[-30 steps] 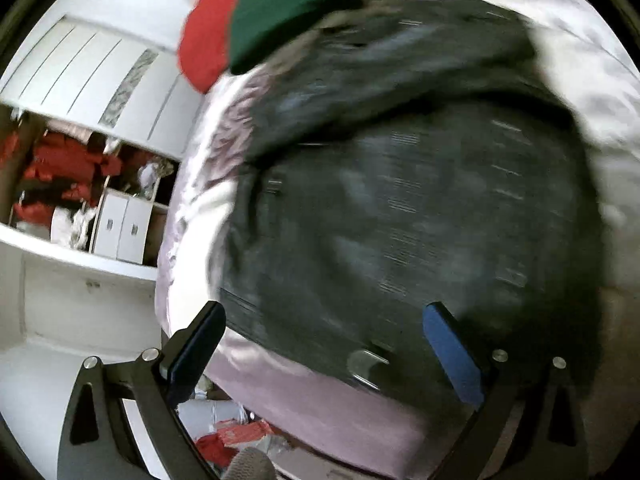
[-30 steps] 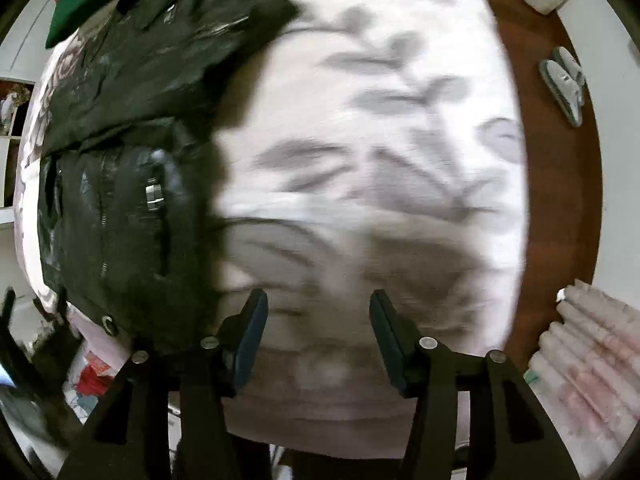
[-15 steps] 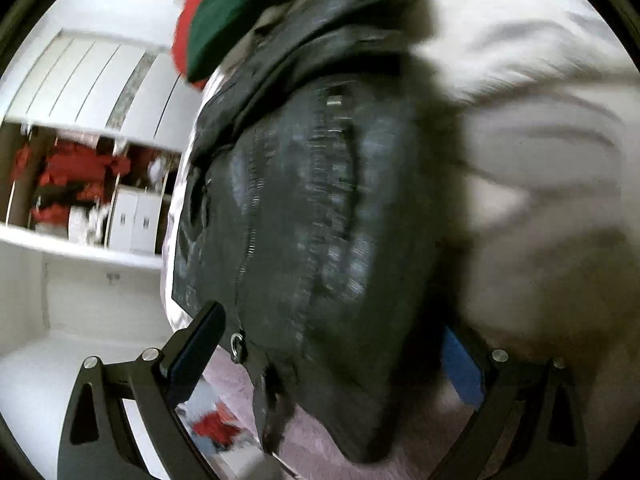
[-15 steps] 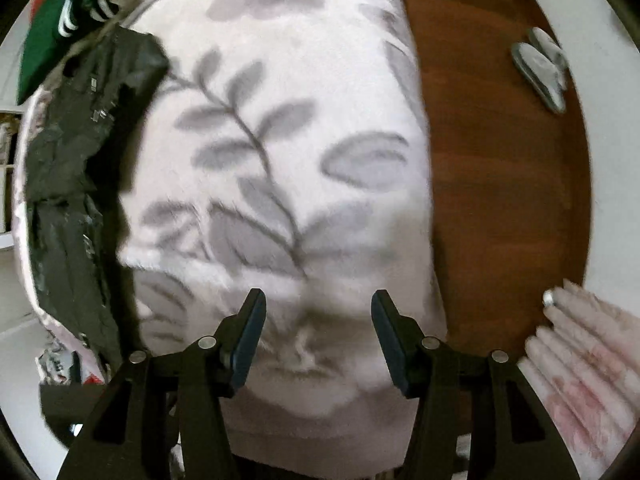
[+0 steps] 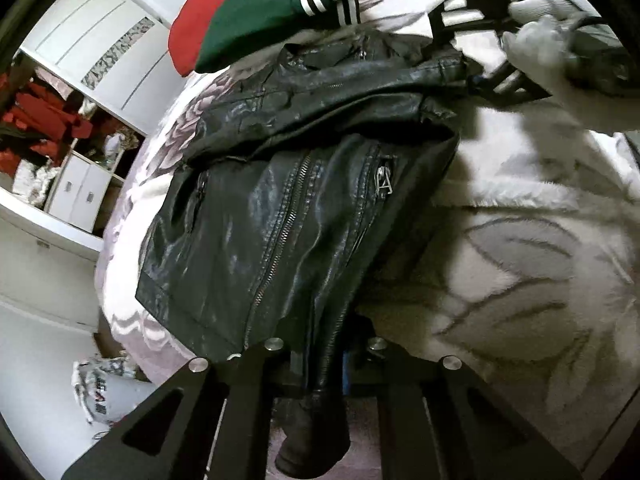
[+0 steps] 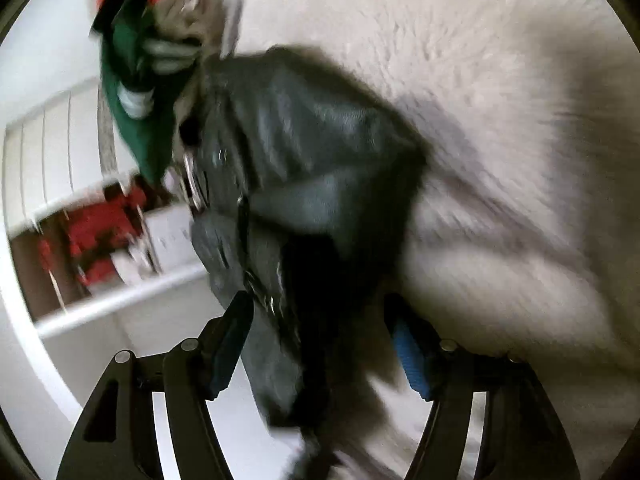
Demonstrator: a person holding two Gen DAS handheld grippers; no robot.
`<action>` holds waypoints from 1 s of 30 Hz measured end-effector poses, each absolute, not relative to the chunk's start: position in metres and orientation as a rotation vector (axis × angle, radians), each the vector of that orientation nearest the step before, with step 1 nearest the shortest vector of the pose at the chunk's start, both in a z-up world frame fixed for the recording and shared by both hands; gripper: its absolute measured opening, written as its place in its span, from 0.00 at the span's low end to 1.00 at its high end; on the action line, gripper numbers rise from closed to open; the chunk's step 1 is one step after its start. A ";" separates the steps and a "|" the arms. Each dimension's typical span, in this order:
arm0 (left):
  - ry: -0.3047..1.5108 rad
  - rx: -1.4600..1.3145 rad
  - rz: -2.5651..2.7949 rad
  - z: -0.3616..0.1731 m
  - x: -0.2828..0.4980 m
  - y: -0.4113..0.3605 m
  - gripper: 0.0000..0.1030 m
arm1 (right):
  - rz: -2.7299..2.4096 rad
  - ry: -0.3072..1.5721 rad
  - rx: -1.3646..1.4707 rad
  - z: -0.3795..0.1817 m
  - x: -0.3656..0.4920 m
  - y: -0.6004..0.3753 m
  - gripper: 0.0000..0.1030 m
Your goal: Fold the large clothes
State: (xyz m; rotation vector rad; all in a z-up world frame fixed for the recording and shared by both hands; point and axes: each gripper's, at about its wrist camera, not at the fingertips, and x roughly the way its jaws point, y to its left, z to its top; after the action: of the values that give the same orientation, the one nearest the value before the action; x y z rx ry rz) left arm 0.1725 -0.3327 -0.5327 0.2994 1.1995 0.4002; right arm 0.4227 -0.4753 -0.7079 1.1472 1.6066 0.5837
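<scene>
A: Black leather jacket [image 5: 280, 200] lies on the floral blanket [image 5: 520, 260]. Left gripper [image 5: 320, 356] pinches its hem.

B: Right gripper [image 6: 320, 344] is closing round the sleeve end w/ pads not pressing yet. Should bite deep before lifting; leather's slippery.

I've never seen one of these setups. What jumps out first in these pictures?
A shiny black leather jacket with silver zips, lying on a pale fluffy blanket with grey leaf prints. The left gripper has its jaws shut on the jacket's near hem, while the right gripper is closing its jaws around the jacket's other end. Beyond the jacket lies a green garment with white stripes, and a red one behind it.
</scene>
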 end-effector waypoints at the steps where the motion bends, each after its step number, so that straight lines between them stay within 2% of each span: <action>1: 1.198 0.276 0.392 -0.528 0.173 -0.324 0.07 | 0.537 1.609 1.136 -0.702 0.423 -0.472 0.36; 3: 1.195 0.228 0.383 -0.519 0.172 -0.311 0.07 | 0.484 1.585 1.114 -0.677 0.421 -0.465 0.26; 4: 1.195 0.204 0.378 -0.512 0.171 -0.305 0.07 | 0.465 1.583 1.086 -0.662 0.421 -0.462 0.24; 7: 1.182 0.110 0.353 -0.490 0.169 -0.270 0.07 | 0.448 1.580 0.936 -0.600 0.433 -0.440 0.22; 11: 1.176 -0.038 0.315 -0.459 0.170 -0.204 0.07 | 0.458 1.581 0.693 -0.522 0.450 -0.359 0.22; 15: 1.197 -0.241 0.293 -0.459 0.173 -0.122 0.07 | 0.454 1.620 0.514 -0.485 0.477 -0.266 0.22; 18: 1.221 -0.387 0.291 -0.481 0.177 -0.060 0.07 | 0.413 1.655 0.380 -0.486 0.497 -0.183 0.22; 22: 1.256 -0.544 0.299 -0.533 0.181 0.022 0.10 | 0.347 1.715 0.190 -0.528 0.512 -0.081 0.22; 26: 1.294 -0.693 0.234 -0.583 0.193 0.068 0.14 | 0.256 1.756 0.049 -0.571 0.521 -0.030 0.25; 29: 1.294 -0.844 0.127 -0.595 0.190 0.086 0.14 | 0.215 1.798 0.078 -0.581 0.528 -0.024 0.37; 30: 1.280 -0.893 0.099 -0.593 0.186 0.090 0.15 | 0.252 1.809 0.115 -0.578 0.529 -0.025 0.50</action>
State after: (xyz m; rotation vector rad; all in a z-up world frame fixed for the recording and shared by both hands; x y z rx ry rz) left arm 0.1856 0.0898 -0.5934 -0.8933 1.2803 0.0985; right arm 0.5293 -0.0255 -0.5783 0.1148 1.8093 0.2525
